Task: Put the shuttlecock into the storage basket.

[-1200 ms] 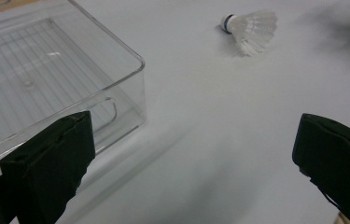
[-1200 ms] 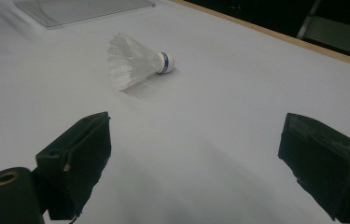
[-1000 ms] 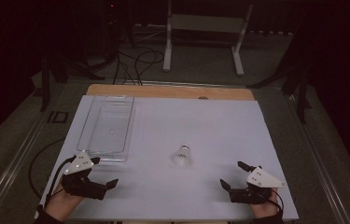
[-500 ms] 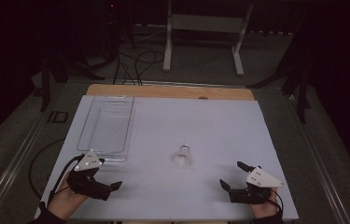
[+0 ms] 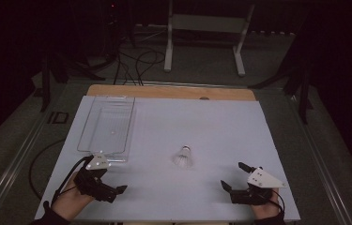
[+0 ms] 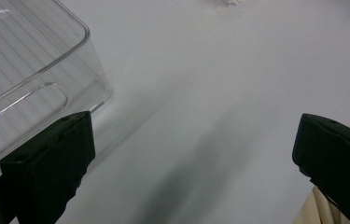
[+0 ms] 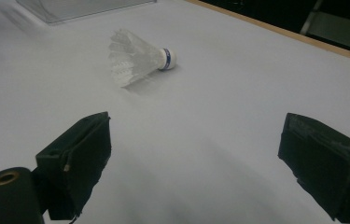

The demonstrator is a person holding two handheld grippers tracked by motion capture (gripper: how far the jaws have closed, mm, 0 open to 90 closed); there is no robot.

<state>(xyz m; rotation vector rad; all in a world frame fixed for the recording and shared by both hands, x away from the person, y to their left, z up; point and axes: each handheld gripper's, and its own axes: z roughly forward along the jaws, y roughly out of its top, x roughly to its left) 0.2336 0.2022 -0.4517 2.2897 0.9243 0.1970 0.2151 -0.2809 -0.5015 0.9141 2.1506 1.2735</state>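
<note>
Both pairs of jaws stand spread wide with nothing between them. The left gripper (image 5: 110, 185) rests near the tabletop's (image 5: 220, 122) near left corner, just beside the near end of a clear plastic tray (image 5: 105, 129) lying along the left edge. The right gripper (image 5: 233, 176) sits near the near right corner. Between them, nearer the front edge, a white shuttlecock (image 5: 183, 156) lies on its side, untouched.
</note>
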